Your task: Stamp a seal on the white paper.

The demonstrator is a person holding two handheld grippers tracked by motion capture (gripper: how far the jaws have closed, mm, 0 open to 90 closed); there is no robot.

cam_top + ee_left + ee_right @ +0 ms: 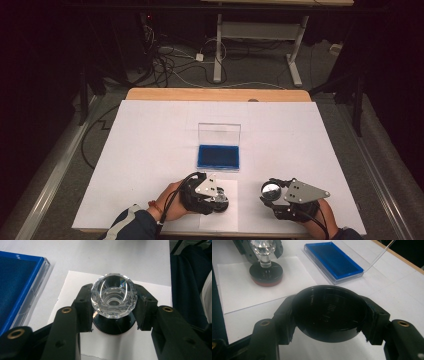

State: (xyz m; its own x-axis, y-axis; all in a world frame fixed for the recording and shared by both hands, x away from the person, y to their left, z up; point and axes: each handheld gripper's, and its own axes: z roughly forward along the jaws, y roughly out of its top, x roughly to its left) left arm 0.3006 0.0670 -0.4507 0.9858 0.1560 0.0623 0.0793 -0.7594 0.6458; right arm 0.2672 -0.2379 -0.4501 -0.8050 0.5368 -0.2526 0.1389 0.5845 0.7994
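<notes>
Left gripper [113, 312] clamping the faceted crystal knob [114, 296] of the stamp [265, 270], pads on both sides; black base pressing down on the white paper sheet [75, 282] right under the jaws. Right gripper [329, 322] squeezing the round black cap [329, 312] between its pads, open side up. Open blue ink pad case [218, 156] sitting ahead of both grippers, apart.
</notes>
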